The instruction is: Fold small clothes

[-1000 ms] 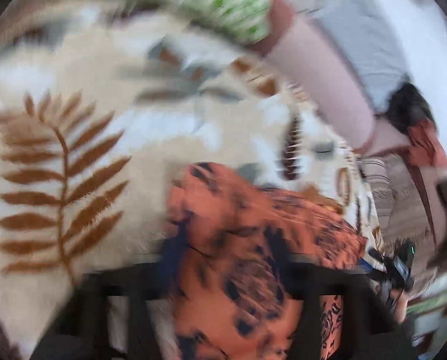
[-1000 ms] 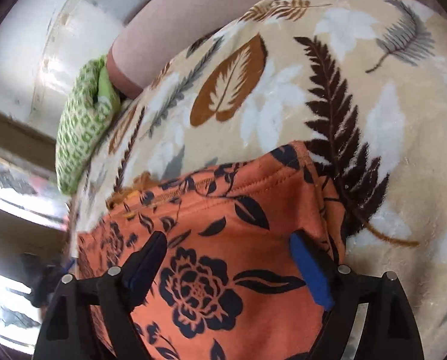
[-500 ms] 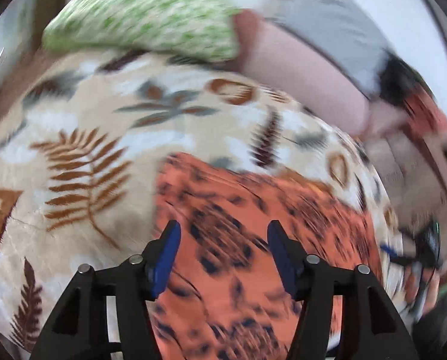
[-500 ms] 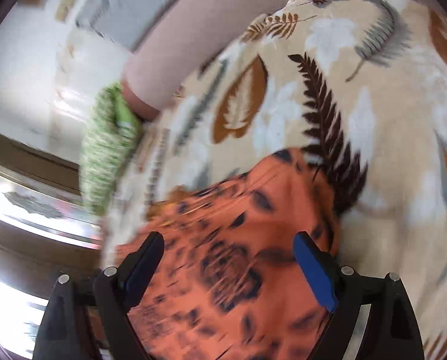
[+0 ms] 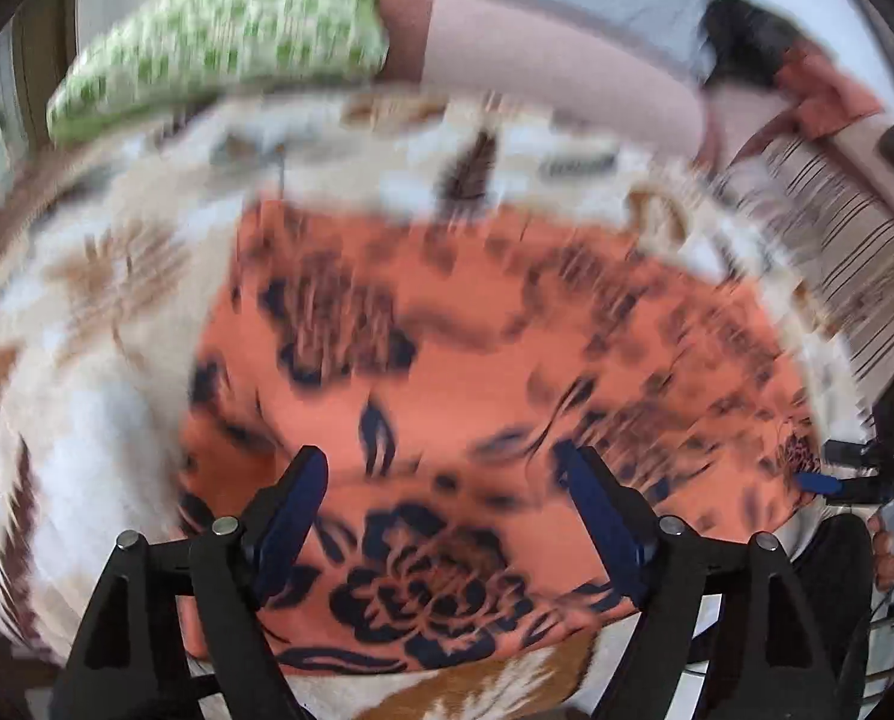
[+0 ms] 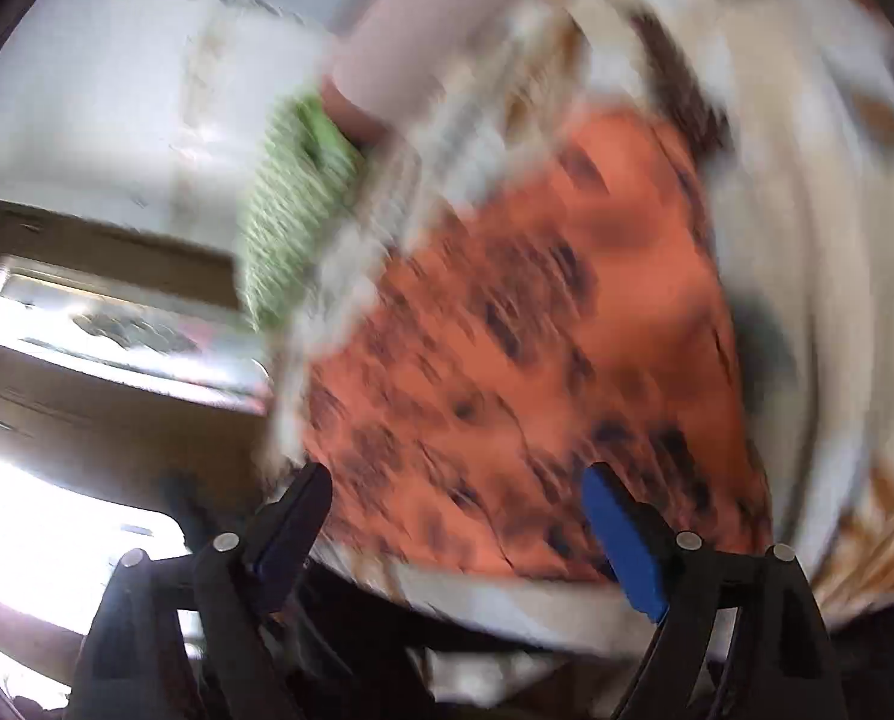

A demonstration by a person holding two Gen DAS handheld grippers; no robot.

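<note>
Blurred by motion throughout — an orange garment with a dark floral print (image 6: pixel 525 348) lying flat on a cream fleece blanket patterned with brown and white leaves (image 6: pixel 807 240). Over its near edge, the right gripper (image 6: pixel 456 516), black-armed with blue pads, jaws spread wide and easing slightly inward, nothing pinched between them. Farther off, at the blanket's edge — a green-and-white patterned pillow (image 6: pixel 291 222) beside a pale pink bolster (image 6: pixel 411 30), with a dark wooden window frame (image 6: pixel 105 264) on the left.

garment (image 5: pixel 483 396): orange cloth, dark navy floral print
state: folded, lying flat, roughly rectangular
place: on leaf-print blanket (image 5: pixel 105 324); green pillow (image 5: pixel 225 60) at 11 o'clock
</note>
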